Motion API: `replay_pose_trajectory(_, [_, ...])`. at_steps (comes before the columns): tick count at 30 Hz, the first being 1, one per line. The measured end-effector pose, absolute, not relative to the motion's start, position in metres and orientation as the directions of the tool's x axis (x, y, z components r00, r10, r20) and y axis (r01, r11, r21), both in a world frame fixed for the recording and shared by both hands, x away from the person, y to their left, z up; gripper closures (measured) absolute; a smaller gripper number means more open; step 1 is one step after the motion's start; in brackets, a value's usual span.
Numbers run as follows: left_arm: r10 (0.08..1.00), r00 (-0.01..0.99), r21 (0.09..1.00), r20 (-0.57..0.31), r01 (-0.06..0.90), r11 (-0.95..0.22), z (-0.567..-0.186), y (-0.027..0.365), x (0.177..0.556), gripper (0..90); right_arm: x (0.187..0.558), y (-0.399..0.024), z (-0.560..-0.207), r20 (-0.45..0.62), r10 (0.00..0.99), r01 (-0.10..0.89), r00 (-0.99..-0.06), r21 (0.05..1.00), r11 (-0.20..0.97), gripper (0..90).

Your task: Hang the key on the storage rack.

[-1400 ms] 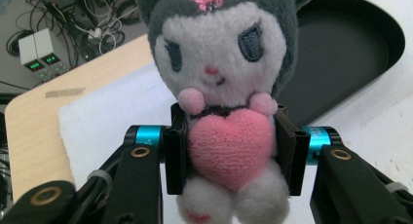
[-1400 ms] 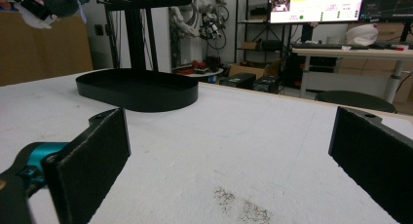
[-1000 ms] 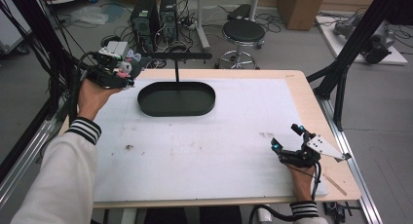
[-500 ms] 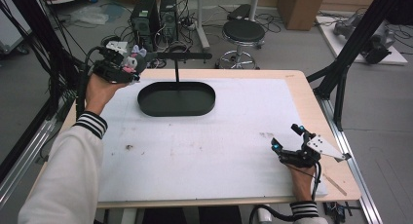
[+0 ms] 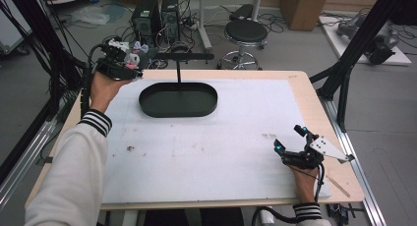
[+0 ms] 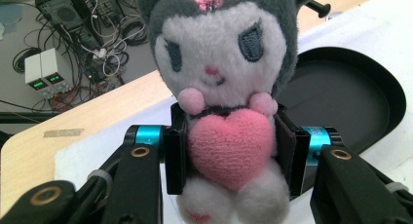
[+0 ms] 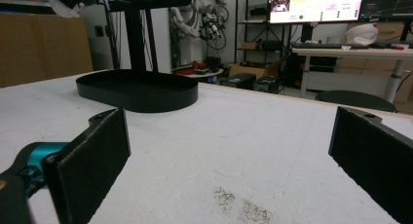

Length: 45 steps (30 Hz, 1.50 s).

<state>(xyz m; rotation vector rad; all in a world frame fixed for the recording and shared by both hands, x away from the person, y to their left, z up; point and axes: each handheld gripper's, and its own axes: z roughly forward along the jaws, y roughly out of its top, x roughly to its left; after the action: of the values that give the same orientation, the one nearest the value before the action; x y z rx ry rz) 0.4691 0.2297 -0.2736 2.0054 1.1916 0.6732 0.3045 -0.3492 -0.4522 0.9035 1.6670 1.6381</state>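
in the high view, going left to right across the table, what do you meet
left gripper clamped on a grey and white plush toy with a pink heart → black oval tray with an upright post → open right gripper resting near the table's right edge

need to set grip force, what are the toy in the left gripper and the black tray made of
Plush toy: soft fleecy fabric, likely stuffed; fuzzy nap, stitched eyes, and its body bulges between the left gripper pads. Black oval tray: rigid, thin-walled, smooth matte finish with faint sheen; painted metal or plastic, cannot tell which.
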Motion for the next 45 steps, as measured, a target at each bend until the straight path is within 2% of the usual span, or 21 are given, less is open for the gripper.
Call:
replay_pose_trajectory(12, [0.910,0.411,0.775,0.060,0.555,-0.301,-0.280,0.236,0.473,56.9,0.304,-0.349,-0.452,0.030,0.822,0.047,-0.569,0.999,-0.004,0.5])
replay_pose_trajectory(25, [0.927,0.374,0.771,0.011,0.587,-0.246,-0.308,0.247,0.473,56.9,0.305,-0.349,-0.452,0.027,0.822,0.043,-0.568,0.999,-0.004,0.5])
replay_pose_trajectory(37, [0.934,0.357,0.728,0.016,0.636,-0.256,-0.329,0.251,0.476,56.7,0.304,-0.349,-0.452,0.028,0.823,0.044,-0.568,0.999,-0.004,0.5])
replay_pose_trajectory(45, [0.922,0.386,0.706,0.022,0.647,-0.287,-0.342,0.244,0.481,56.3,0.305,-0.349,-0.452,0.031,0.822,0.043,-0.568,0.999,-0.008,0.5])
